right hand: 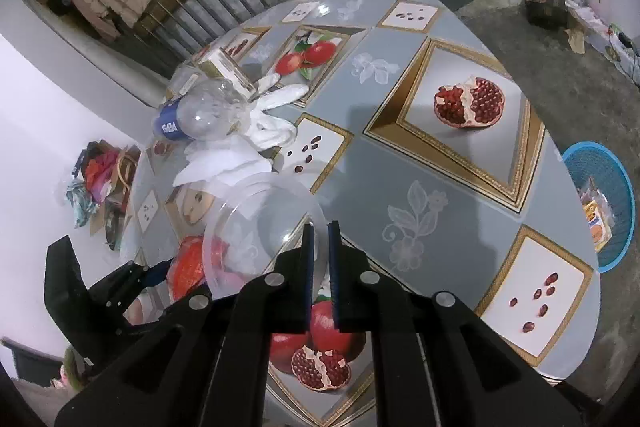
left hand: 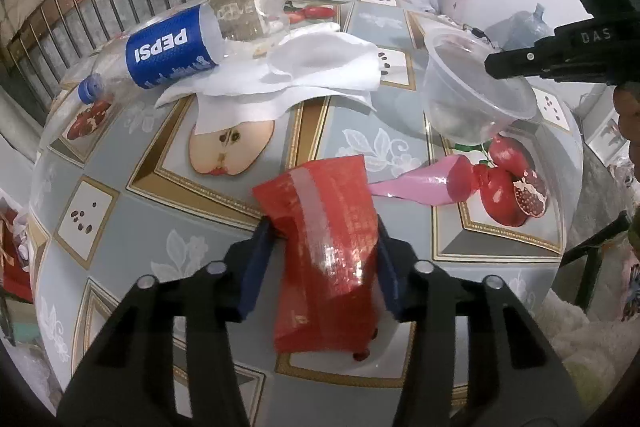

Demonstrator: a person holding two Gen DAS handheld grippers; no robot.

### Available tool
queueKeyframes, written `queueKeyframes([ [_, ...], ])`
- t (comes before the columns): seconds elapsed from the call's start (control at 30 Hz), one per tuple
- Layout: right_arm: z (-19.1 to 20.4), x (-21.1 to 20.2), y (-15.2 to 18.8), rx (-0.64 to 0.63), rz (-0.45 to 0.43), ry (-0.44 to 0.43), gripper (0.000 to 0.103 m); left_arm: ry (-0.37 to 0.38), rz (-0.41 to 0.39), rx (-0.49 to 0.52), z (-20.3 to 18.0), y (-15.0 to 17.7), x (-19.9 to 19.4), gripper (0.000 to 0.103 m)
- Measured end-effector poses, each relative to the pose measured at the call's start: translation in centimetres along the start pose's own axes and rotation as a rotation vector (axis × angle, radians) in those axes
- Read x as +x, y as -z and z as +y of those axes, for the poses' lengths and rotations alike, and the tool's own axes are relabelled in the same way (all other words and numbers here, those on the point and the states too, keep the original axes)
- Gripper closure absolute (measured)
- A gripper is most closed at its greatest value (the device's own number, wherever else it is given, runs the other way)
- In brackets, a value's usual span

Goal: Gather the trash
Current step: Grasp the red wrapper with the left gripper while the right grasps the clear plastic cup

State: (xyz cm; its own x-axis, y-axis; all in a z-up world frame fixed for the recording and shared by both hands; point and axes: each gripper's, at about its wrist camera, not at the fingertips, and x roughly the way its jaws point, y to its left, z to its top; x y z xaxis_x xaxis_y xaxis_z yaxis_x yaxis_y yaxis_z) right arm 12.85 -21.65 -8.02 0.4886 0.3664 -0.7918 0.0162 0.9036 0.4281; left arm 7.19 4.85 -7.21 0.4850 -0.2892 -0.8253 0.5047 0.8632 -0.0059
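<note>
From the left wrist, the left hand-held gripper point(left hand: 326, 227) clasps a red wrapper point(left hand: 328, 251) over the worktop point(left hand: 120, 155), while from the right wrist the right hand-held gripper point(right hand: 319, 227) pinches the rim of a clear plastic bowl point(right hand: 256, 223).

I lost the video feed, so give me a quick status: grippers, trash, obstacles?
Left gripper around red wrapper. Right gripper shut on clear plastic bowl rim, bowl tilted. Pepsi bottle, tissues, pink wrapper on table. Nothing blocking.

Red wrapper point(left hand: 326, 251), blue-labelled Pepsi bottle point(left hand: 168, 53), white tissue point(left hand: 304, 71), grey fruit-patterned tablecloth point(right hand: 424, 163), blue basket point(right hand: 612, 203).
</note>
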Motion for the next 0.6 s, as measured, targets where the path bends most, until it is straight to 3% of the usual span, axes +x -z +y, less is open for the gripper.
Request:
queueKeyframes([
  [0.2,-0.4,1.0,0.1,0.026,0.024,-0.002,0.094,0.001,-0.003,0.011,-0.2,-0.2,0.1,0.067],
  [0.6,0.0,1.6,0.4,0.018,0.033,-0.027,0.094,-0.005,-0.007,0.033,-0.6,-0.3,0.1,0.07],
])
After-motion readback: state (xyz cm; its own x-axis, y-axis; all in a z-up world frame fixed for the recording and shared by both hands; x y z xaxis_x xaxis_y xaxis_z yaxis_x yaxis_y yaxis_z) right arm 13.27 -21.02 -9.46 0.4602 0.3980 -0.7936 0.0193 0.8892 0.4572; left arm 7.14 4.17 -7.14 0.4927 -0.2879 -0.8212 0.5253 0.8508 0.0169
